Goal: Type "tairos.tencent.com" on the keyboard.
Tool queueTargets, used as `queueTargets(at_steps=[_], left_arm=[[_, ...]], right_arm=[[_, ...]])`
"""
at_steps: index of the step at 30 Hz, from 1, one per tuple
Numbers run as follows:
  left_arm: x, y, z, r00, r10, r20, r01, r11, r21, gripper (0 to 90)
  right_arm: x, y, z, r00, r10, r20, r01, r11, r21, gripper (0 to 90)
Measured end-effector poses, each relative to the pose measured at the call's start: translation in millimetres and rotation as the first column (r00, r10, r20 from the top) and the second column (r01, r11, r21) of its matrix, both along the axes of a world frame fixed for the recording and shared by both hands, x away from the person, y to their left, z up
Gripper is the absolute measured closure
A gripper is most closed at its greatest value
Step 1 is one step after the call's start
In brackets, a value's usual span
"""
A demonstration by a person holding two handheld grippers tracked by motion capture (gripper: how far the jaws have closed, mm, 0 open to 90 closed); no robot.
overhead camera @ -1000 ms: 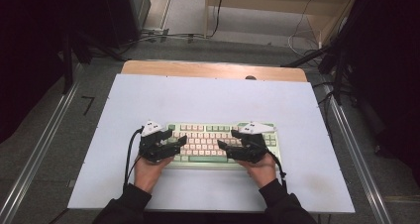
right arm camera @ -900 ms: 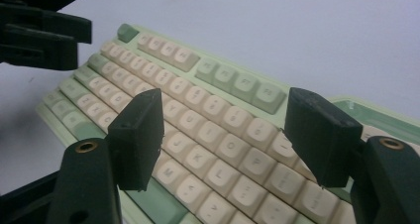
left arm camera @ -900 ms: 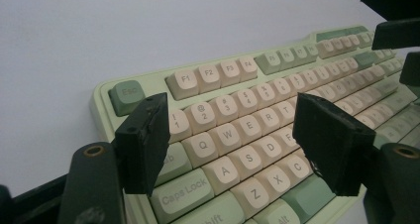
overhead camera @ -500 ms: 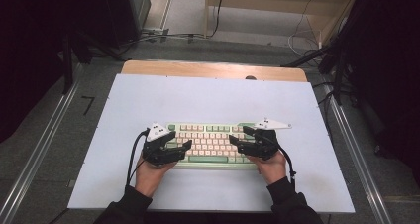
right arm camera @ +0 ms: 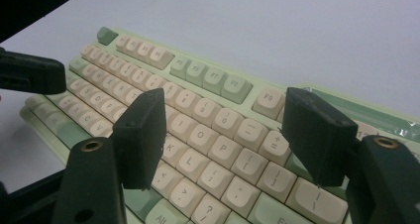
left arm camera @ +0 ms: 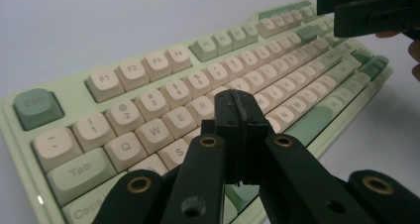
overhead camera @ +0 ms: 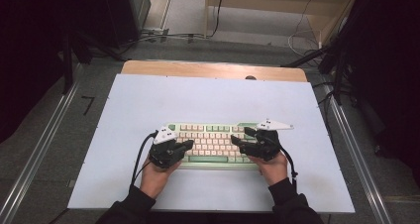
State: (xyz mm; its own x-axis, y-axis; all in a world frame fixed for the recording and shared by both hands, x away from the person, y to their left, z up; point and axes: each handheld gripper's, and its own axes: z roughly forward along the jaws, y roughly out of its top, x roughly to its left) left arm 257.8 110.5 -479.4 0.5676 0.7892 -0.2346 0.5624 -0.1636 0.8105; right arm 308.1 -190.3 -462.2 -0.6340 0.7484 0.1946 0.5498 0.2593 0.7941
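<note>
Left tongs (left arm camera: 236,135) having just been closing, matte black pads now pressing together, gripping nothing, hovering over the keyboard (left arm camera: 163,110). Right tongs (right arm camera: 223,135) gaping, empty, above rounded cream keys. Pale-green plastic keyboard lying on smooth white tabletop (overhead camera: 208,100).

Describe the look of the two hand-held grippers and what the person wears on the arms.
Both are black. The left hand-held gripper has two flat black jaws on linkage arms with brass-coloured pivot rivets, as does the right hand-held gripper. In the high view each carries a pale grey three-cornered plate with dark dots and trails a black cable. The sleeves are dark.
</note>
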Motion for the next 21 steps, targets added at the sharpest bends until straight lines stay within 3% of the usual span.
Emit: queueTargets(at_steps=[8, 17, 21], left_arm=[[1.2, -9.4, -7.5, 0.9989, -0.030, -0.035, 0.031, 0.9988, 0.036, 90.0], [4.1, -12.9, -16.1, 0.9982, -0.025, -0.055, 0.029, 0.9968, 0.074, 88.9], [4.1, -14.3, -15.8, 0.9984, -0.024, -0.051, 0.027, 0.9974, 0.066, 90.0]], right_arm=[[-1.0, -1.6, -0.6, 1.0000, -0.001, 0.000, 0.001, 1.000, 0.000, 32.6], [-1.7, -1.4, -0.9, 1.0000, -0.003, -0.006, 0.003, 1.000, 0.003, 33.0], [-2.2, 0.8, -2.1, 1.0000, 0.004, -0.008, -0.004, 1.000, -0.004, 33.0]])
